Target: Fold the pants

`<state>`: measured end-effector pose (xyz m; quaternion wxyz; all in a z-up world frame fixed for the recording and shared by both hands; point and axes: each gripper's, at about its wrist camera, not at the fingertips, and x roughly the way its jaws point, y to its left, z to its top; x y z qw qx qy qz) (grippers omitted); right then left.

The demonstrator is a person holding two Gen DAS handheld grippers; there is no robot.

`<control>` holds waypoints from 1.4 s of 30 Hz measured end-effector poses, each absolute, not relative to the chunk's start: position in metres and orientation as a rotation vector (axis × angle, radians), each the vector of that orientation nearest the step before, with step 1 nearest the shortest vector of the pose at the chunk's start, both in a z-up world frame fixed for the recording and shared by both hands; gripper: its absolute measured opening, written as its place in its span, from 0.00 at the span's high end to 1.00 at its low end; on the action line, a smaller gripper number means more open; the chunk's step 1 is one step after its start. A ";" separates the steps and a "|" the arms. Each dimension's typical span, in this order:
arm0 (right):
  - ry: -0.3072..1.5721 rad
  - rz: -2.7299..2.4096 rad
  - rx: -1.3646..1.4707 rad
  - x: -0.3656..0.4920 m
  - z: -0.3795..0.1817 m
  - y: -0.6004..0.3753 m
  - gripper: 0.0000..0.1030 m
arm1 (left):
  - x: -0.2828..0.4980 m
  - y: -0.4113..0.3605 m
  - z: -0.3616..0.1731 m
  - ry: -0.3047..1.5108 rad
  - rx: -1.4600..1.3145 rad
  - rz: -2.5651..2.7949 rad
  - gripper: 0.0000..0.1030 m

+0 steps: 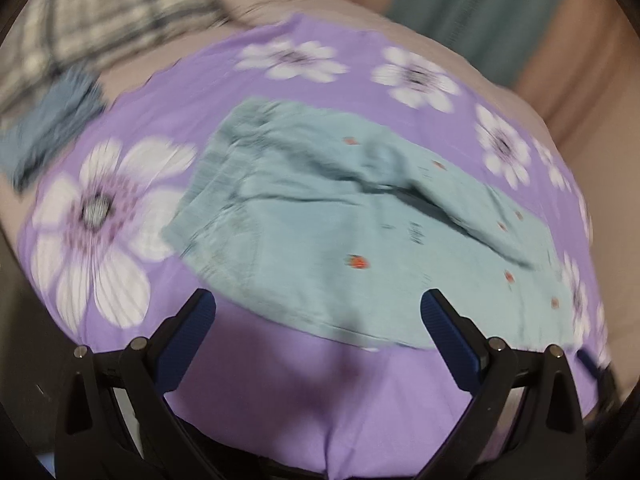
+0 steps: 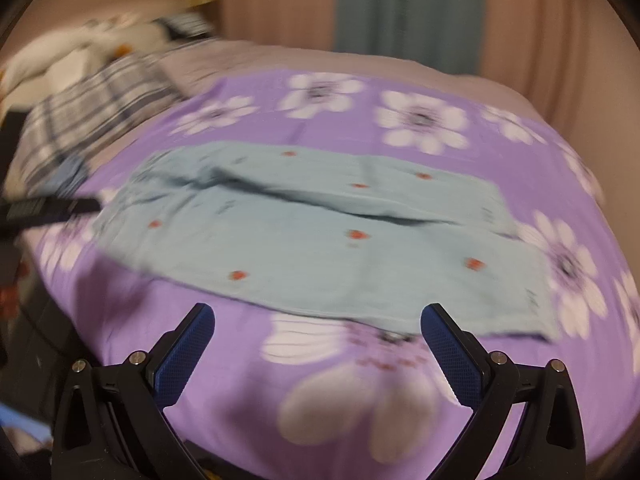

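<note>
On the far left lies a blurry checked grey-and-white blanket (image 2: 96,108), with a small folded blue-grey cloth (image 1: 52,120) just beside the purple bed sheet with big white flowers (image 1: 248,392). The sheet covers the bed. In the middle of it lie the light blue-green pants with little red dots (image 2: 320,240) — spread flat, the 2 legs side by side, a dark crease running between them. The waist end is toward the left and the leg ends toward the right. The left gripper (image 1: 319,312) hangs above the near edge of the pants, its blue-padded jaws spread wide and holding nothing. The right gripper (image 2: 318,326) hangs above the near edge too — jaws wide apart, nothing between them. Behind the bed hangs a teal curtain (image 2: 408,8).
</note>
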<state>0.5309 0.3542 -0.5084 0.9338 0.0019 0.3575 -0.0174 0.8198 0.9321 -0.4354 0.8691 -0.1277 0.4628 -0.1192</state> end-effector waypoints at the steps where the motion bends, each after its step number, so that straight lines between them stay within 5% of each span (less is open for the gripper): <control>1: 0.727 -0.005 -0.042 0.537 -0.515 0.366 0.01 | 0.834 0.955 -0.446 0.976 -0.302 -0.232 0.01; 5: 0.685 0.053 -0.222 0.560 -0.539 0.400 0.01 | 0.903 1.003 -0.490 1.007 -0.414 -0.187 0.05; 9: 0.645 0.126 -0.366 0.586 -0.562 0.432 0.19 | 0.960 1.053 -0.534 1.047 -0.490 -0.175 0.18; 13: 0.665 0.163 -0.494 0.609 -0.585 0.456 0.37 | 0.994 1.082 -0.556 1.003 -0.445 -0.160 0.19; 16: 0.629 0.164 -0.579 0.615 -0.596 0.469 0.42 | 1.006 1.079 -0.556 0.971 -0.367 -0.126 0.27; 17: 0.598 0.164 -0.604 0.615 -0.597 0.473 0.44 | 1.011 1.081 -0.558 0.973 -0.351 -0.110 0.35; 19: 0.565 0.170 -0.648 0.615 -0.601 0.481 0.66 | 1.014 1.081 -0.559 0.963 -0.352 -0.108 0.51; 20: 0.562 0.175 -0.661 0.619 -0.602 0.485 0.72 | 1.016 1.085 -0.559 0.962 -0.369 -0.124 0.70; 22: 0.559 0.175 -0.706 0.622 -0.605 0.495 0.89 | 1.022 1.084 -0.553 0.979 -0.405 -0.155 0.78; 30: 0.544 0.150 -0.744 0.603 -0.580 0.516 0.92 | 1.025 1.127 -0.527 0.891 -0.395 -0.134 0.81; 35: 0.586 0.213 -0.719 0.597 -0.585 0.533 0.92 | 1.042 1.136 -0.551 0.996 -0.323 -0.098 0.75; 39: 0.672 0.218 -0.626 0.611 -0.597 0.528 0.88 | 1.060 1.159 -0.543 0.980 -0.261 -0.081 0.67; 42: 0.686 0.297 -0.456 0.608 -0.578 0.509 0.79 | 0.991 1.123 -0.515 0.919 -0.203 -0.072 0.67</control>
